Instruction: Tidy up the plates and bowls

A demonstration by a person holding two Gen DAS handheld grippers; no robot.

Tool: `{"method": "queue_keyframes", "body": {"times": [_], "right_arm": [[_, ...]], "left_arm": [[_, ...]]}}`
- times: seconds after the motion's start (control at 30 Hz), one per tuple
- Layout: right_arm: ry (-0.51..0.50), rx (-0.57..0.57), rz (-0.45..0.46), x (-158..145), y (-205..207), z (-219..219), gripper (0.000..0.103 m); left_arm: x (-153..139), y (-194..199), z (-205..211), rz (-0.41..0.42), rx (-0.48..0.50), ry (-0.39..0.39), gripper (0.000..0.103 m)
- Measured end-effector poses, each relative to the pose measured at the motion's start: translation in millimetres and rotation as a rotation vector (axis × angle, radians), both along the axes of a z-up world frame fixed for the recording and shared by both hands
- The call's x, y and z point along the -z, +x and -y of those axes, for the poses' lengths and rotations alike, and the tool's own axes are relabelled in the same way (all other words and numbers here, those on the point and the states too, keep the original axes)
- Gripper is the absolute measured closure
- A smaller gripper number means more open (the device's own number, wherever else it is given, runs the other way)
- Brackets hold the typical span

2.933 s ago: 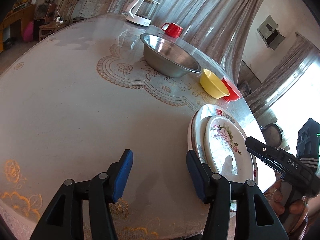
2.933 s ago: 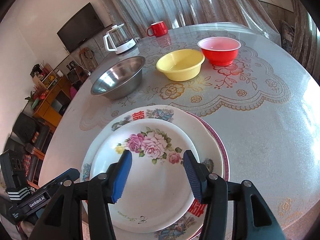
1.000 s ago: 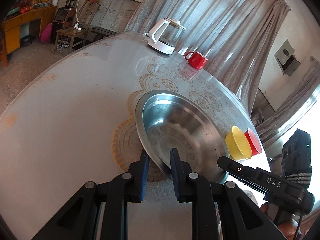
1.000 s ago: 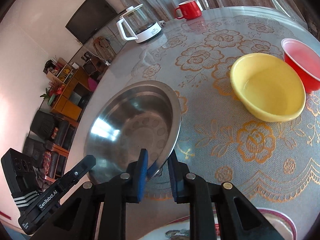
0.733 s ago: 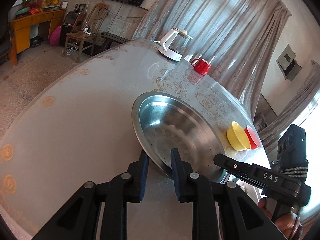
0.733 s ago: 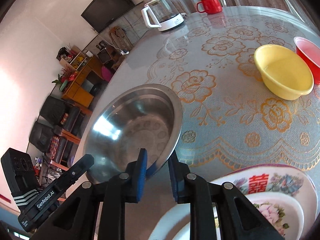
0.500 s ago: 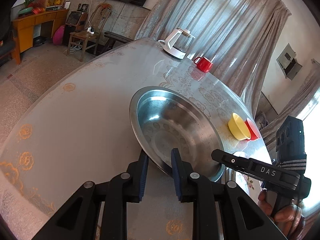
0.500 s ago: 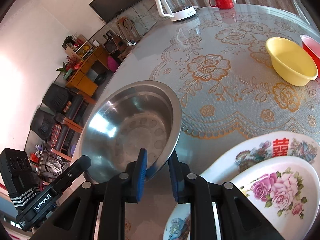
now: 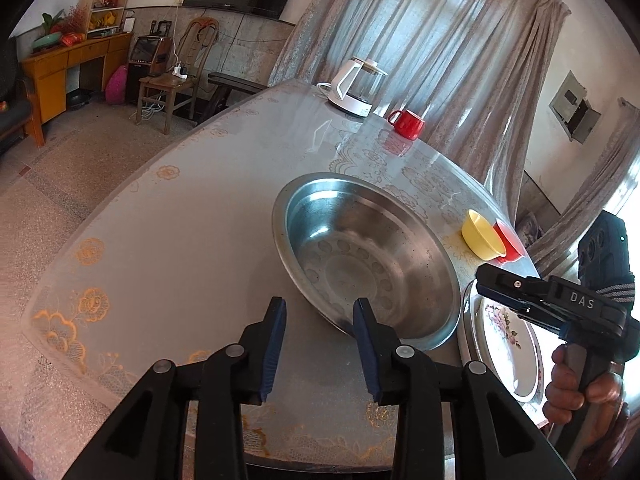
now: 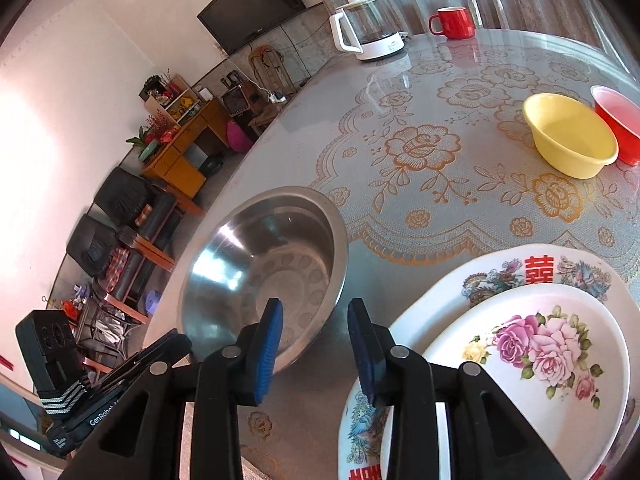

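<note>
A large steel bowl (image 9: 372, 256) (image 10: 264, 280) rests on the table beside the stacked floral plates (image 9: 508, 340) (image 10: 540, 340). My left gripper (image 9: 320, 336) is at the bowl's near rim with its jaws opening. The rim lies between the blue pads, close to the right one, and neither pad presses on it. My right gripper (image 10: 314, 340) is at the opposite rim, jaws also opening, with the rim between its pads and untouched. A yellow bowl (image 10: 568, 140) (image 9: 482, 236) and a red bowl (image 10: 618, 120) (image 9: 510, 240) sit side by side farther back.
A white kettle (image 10: 368, 32) and a red mug (image 10: 452, 20) stand at the far side of the round lace-covered table (image 9: 180, 240). The table's edge runs just below both grippers. A hand (image 9: 580, 380) holds the right gripper's handle beside the plates.
Both grippers, shut on the steel bowl's rim, carried it toward the near edge beside the plates. Their jaws have now spread apart and let go of the rim.
</note>
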State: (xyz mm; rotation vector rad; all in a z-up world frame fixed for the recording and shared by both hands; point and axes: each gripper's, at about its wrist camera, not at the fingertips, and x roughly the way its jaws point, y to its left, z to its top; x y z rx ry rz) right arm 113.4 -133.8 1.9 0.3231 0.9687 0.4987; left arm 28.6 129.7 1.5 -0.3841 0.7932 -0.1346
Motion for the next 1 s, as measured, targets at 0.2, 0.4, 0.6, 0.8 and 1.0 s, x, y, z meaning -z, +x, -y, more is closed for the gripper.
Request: {"method": "queue_keyframes", "body": {"times": [0.2, 0.4, 0.6, 0.8, 1.0], "right_arm": [[0.067, 0.098, 0.035, -10.2, -8.2, 49.8, 0.064], [0.121, 0.257, 0.029, -7.2, -7.3, 116.2, 0.064], [0.174, 0.391, 0.010, 2.0, 4.8, 173.0, 0.075], [0.166, 0.474, 0.013, 3.5, 27.1, 204.0, 0.086], [0.141, 0.519, 0.005, 3.7, 59.2, 219.0, 0.087]], "left_arm": [[-20.0, 7.9, -0.7, 0.047, -0.010, 0.028, 0.068], [-39.9, 43.1, 41.2, 0.045, 0.089, 0.064, 0.064], [-48.1, 92.3, 107.7, -0.005, 0.200, 0.072, 0.054], [-49.9, 148.7, 172.9, -0.064, 0.309, 0.096, 0.054], [-43.9, 207.9, 215.4, -0.161, 0.378, 0.062, 0.060]]}}
